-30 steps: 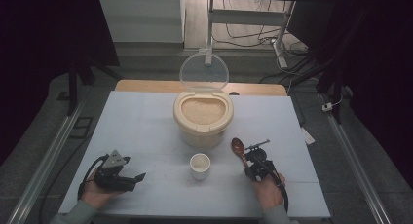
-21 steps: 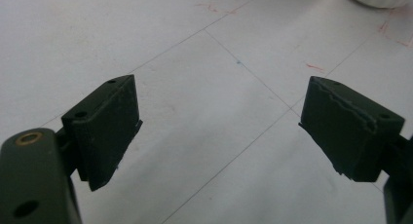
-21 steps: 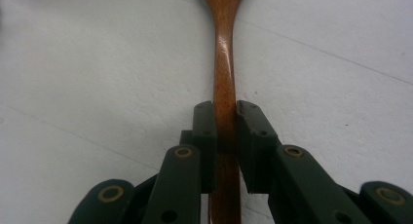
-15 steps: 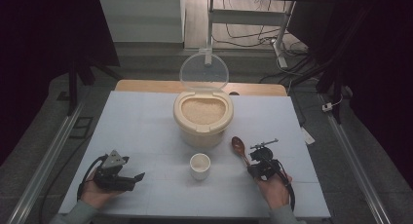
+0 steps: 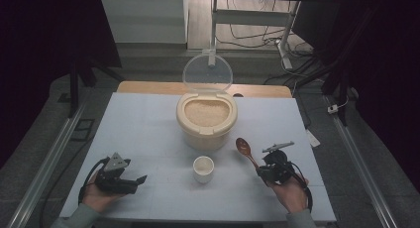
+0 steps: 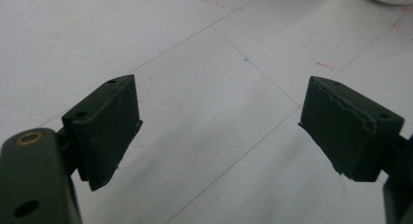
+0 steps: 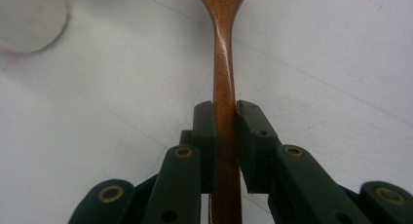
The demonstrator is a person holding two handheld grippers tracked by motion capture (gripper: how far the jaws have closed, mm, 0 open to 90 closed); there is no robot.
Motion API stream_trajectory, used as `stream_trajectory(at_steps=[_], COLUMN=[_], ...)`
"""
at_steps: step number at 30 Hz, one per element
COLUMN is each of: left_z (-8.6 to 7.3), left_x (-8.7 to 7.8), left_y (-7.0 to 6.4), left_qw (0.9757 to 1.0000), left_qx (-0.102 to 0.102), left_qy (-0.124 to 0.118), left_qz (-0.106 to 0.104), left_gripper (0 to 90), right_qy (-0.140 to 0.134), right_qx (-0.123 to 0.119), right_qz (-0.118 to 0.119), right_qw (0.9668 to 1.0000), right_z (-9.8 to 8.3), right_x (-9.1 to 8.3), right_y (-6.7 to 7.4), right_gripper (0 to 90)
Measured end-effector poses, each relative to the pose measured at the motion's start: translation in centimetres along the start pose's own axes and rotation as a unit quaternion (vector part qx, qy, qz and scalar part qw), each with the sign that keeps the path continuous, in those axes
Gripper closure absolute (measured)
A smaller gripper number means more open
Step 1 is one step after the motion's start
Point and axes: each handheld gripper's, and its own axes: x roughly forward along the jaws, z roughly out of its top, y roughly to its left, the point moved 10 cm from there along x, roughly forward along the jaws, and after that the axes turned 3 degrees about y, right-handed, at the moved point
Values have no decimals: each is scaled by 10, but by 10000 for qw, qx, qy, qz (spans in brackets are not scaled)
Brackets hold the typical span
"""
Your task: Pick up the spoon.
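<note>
A cream rice container (image 5: pixel 206 123) with its clear lid (image 5: pixel 207 72) swung up stands mid-table, full of rice. A small white cup (image 5: pixel 203 168) sits in front of it. My right gripper (image 5: pixel 265 169) (image 7: pixel 225 112) at the front right is shut on the handle of a brown wooden spoon (image 5: pixel 244 148) (image 7: pixel 223 63), whose bowl points away toward the container. My left gripper (image 5: pixel 136 181) (image 6: pixel 219 126) rests at the front left, open, with only bare table between its pads (image 6: pixel 109 126).
The white table (image 5: pixel 143 124) has a wooden strip along its far edge. Metal rails run down both sides on the floor. A desk frame and cables stand beyond the table. The cup's blurred edge (image 7: pixel 29 19) lies left of the spoon.
The right gripper with the spoon has shifted slightly toward the front right. The left gripper has stayed put.
</note>
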Motion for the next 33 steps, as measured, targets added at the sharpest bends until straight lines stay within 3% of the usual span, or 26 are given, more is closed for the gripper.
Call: stream_trajectory(at_steps=[6, 11, 14, 17, 22, 33], left_z=[-1, -1, 0, 0, -1, -1], left_x=[2, 2, 2, 1, 1, 2], left_y=[1, 2, 2, 1, 1, 0], left_qw=[10000, 10000, 10000, 10000, 10000, 10000], left_qx=[-14, -37, -38, -32, -42, -29], left_qy=[41, 32, 29, 19, 8, 15], left_qz=[45, 80, 85, 73, 55, 44], left_gripper=[144, 144, 145, 145, 145, 145], right_qy=[-168, -275, -341, -417, -482, -595], right_qx=[-361, -833, -976, -1223, -1409, -1848], right_qz=[213, 451, 535, 723, 907, 1081], right_qw=[9990, 9951, 9932, 9890, 9847, 9750], right_z=[-1, -2, -1, 2, 5, 13], right_x=[-16, -29, -33, -39, -41, -43], right_y=[0, 11, 15, 25, 35, 50], right_gripper=[793, 793, 793, 793, 793, 792])
